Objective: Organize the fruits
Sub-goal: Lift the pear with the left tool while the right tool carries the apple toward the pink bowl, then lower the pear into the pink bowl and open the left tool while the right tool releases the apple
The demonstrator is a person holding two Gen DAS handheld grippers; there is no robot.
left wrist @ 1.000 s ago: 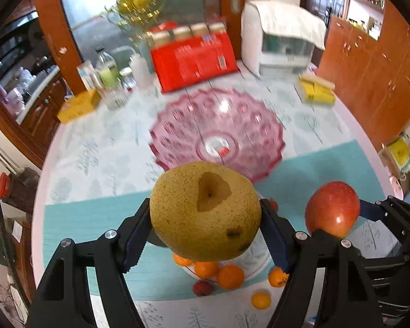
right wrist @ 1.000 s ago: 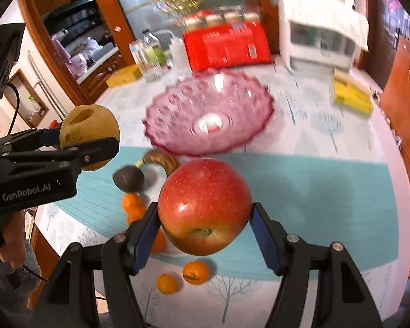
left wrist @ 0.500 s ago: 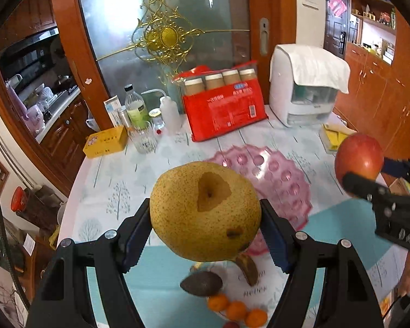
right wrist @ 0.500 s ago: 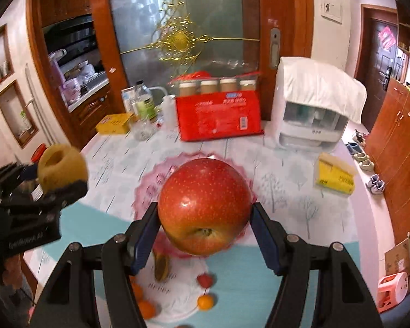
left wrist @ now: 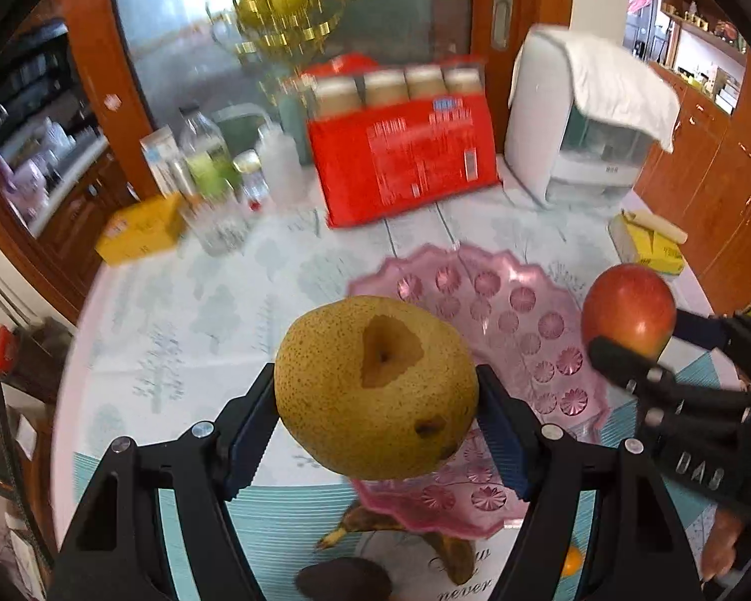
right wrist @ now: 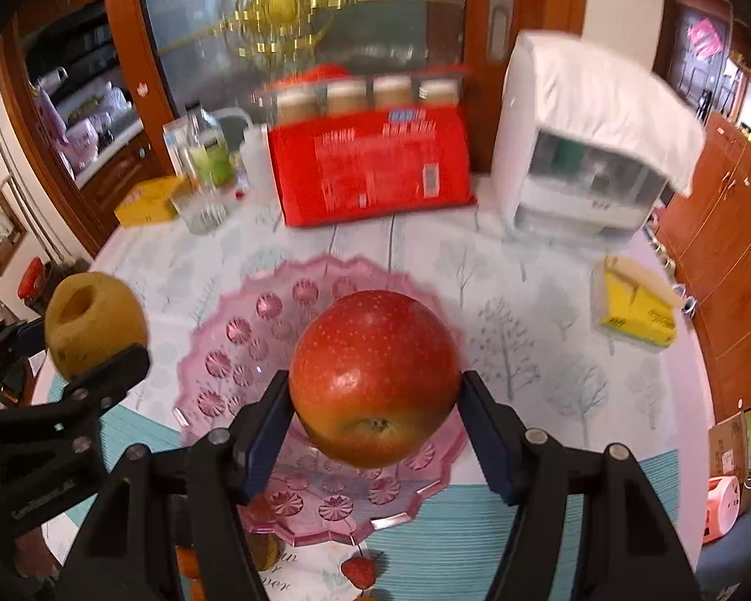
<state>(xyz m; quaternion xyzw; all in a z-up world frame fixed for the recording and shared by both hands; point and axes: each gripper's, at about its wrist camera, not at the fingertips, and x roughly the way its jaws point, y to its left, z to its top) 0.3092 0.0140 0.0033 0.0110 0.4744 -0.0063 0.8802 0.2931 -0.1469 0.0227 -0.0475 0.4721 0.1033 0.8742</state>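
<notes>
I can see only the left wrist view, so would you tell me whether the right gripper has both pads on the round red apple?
Observer: Yes. In the right wrist view, both blue pads of the right gripper press the sides of the round red apple.
Operator: What shows beneath it there?
Observer: The pink scalloped glass plate. The apple appears over its middle.
Operator: Is any fruit hidden from me near that plate?
Observer: A small red strawberry-like fruit lies on the table, just in front of the plate's near rim.
</notes>
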